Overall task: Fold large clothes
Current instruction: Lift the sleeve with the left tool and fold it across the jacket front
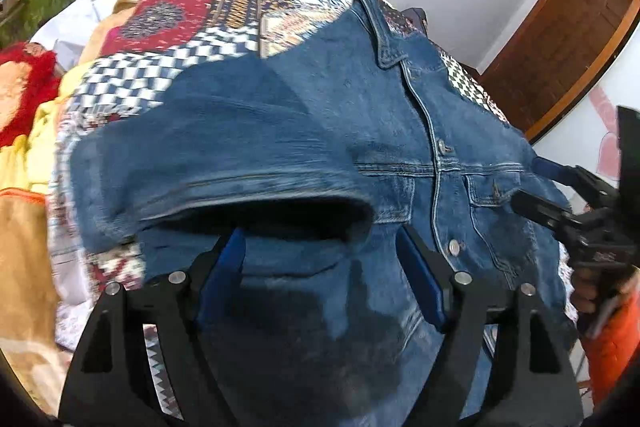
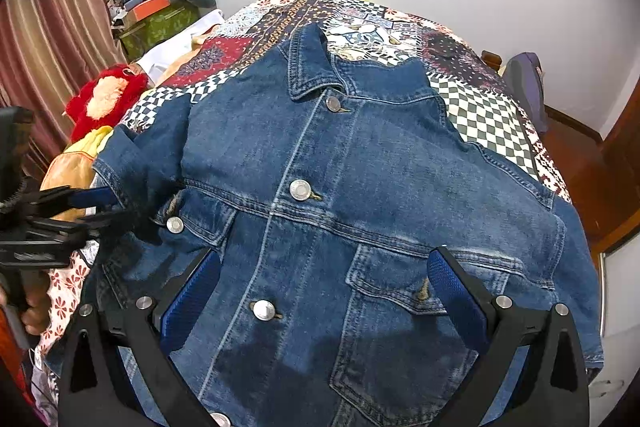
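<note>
Both hand-held grippers, left gripper [image 1: 320, 259] and right gripper [image 2: 324, 287], hang released over the blue denim jacket [image 2: 340, 187] spread across the patchwork bedspread [image 2: 480, 115], its left sleeve [image 1: 224, 147] folded inward; judging so, the right sleeve follows.

You have a bed [image 2: 492, 115] covered by a patchwork spread of checks and red, floral squares. A blue denim jacket [image 2: 360, 187] lies front up on it, buttoned, collar toward the far wall. Yellow, orange and white cloth [image 1: 24, 187] is heaped at its left edge.
</note>
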The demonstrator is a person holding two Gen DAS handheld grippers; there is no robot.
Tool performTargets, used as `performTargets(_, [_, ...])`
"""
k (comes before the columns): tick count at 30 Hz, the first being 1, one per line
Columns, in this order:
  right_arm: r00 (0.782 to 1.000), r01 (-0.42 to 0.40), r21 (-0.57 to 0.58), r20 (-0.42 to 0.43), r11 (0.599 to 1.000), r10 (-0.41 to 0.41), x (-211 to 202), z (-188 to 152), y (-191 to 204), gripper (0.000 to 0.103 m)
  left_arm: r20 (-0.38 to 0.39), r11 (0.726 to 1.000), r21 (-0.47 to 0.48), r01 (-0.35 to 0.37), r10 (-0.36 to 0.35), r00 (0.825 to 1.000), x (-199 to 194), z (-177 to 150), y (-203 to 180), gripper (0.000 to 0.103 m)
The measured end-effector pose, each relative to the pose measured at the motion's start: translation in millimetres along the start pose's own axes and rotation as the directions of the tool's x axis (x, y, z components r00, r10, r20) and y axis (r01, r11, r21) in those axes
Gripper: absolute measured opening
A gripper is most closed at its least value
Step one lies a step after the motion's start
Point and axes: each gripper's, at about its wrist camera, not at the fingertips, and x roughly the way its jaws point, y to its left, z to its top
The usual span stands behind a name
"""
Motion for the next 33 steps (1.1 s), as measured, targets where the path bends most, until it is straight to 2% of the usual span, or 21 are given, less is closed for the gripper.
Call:
performTargets(2, [1.0, -0.006, -0.005, 0.005, 1.0, 0.006, 0, 1, 3, 0.103, 0.012, 0.999, -0.029, -0.023, 0.024, 1.0, -17, 0, 19, 0.078])
performTargets(5, [1.0, -0.008, -0.017, 0.009, 1.0, 0.008, 1, 2, 8, 0.103, 0.041, 0.992, -0.12, -0.041, 0.047, 0.998, -34, -2, 59, 0.084])
performTargets(8, [1.0, -0.009, -0.023, 0.01, 1.0, 0.009, 2, 2, 12, 0.103, 0.033, 0.967, -0.254, -0.006, 0.015, 0.999, -35, -5, 104, 0.084])
performTargets(9, [1.0, -0.011, -0.021, 0.008, 1.0, 0.011, 4, 2, 13, 0.103, 0.04, 0.951, -0.307, 0.023, -0.012, 0.999, -32, -8, 118, 0.084])
performTargets(11, [1.0, -0.015, -0.015, 0.001, 1.0, 0.015, 7, 2, 13, 0.103, 0.06, 0.902, -0.41, 0.133, -0.119, 0.991, -23, -15, 144, 0.084])
performTargets(12, [1.0, -0.016, -0.009, -0.005, 1.0, 0.016, 10, 2, 13, 0.103, 0.068, 0.862, -0.468, 0.195, -0.185, 0.98, -14, -19, 155, 0.084])
performTargets(13, [1.0, -0.017, -0.004, -0.013, 1.0, 0.017, 12, 2, 12, 0.103, 0.072, 0.838, -0.5, 0.218, -0.211, 0.975, -8, -21, 162, 0.084])
performTargets(14, [1.0, -0.018, -0.002, -0.018, 1.0, 0.018, 14, 1, 12, 0.103, 0.077, 0.816, -0.529, 0.232, -0.226, 0.971, -1, -24, 168, 0.084])
performTargets(17, [1.0, -0.012, -0.004, -0.029, 1.0, 0.012, 17, 0, 12, 0.103, 0.079, 0.777, -0.577, 0.251, -0.253, 0.964, 19, -27, 177, 0.084])
performTargets(19, [1.0, -0.004, -0.008, -0.03, 1.0, 0.004, 18, -1, 11, 0.103, 0.099, 0.734, -0.618, 0.282, -0.283, 0.954, 30, -27, 182, 0.084])
performTargets(22, [0.999, 0.001, -0.005, -0.034, 1.0, -0.001, 21, -2, 8, 0.103, 0.145, 0.699, -0.648, 0.303, -0.278, 0.95, 33, -24, 191, 0.084])
performTargets(24, [0.999, -0.001, 0.002, -0.042, 1.0, 0.001, 24, -3, 7, 0.103, 0.174, 0.71, -0.646, 0.279, -0.219, 0.96, 29, -18, 194, 0.081])
performTargets(25, [0.999, -0.002, 0.005, -0.048, 1.0, 0.002, 26, -4, 6, 0.103, 0.179, 0.733, -0.638, 0.237, -0.158, 0.971, 26, -14, 195, 0.077])
performTargets(27, [0.998, -0.002, 0.01, -0.057, 1.0, 0.002, 30, -6, 4, 0.103, 0.169, 0.765, -0.622, 0.169, -0.079, 0.982, 23, -7, 197, 0.054])
performTargets(28, [0.998, -0.003, 0.011, -0.061, 1.0, 0.003, 32, -7, 4, 0.103, 0.154, 0.78, -0.613, 0.127, -0.04, 0.987, 23, -3, 196, 0.047])
performTargets(29, [0.998, -0.003, 0.012, -0.064, 1.0, 0.004, 33, -8, 3, 0.103, 0.14, 0.789, -0.606, 0.101, -0.019, 0.99, 25, -1, 197, 0.031])
performTargets(30, [0.998, -0.001, 0.013, -0.067, 1.0, 0.001, 34, -10, 3, 0.103, 0.125, 0.8, -0.596, 0.07, 0.006, 0.992, 25, 3, 194, 0.023])
performTargets(33, [0.998, 0.003, 0.009, -0.064, 1.0, -0.002, 34, -13, 1, 0.103, 0.137, 0.846, -0.532, -0.015, 0.104, 0.985, 9, 13, 182, 0.014])
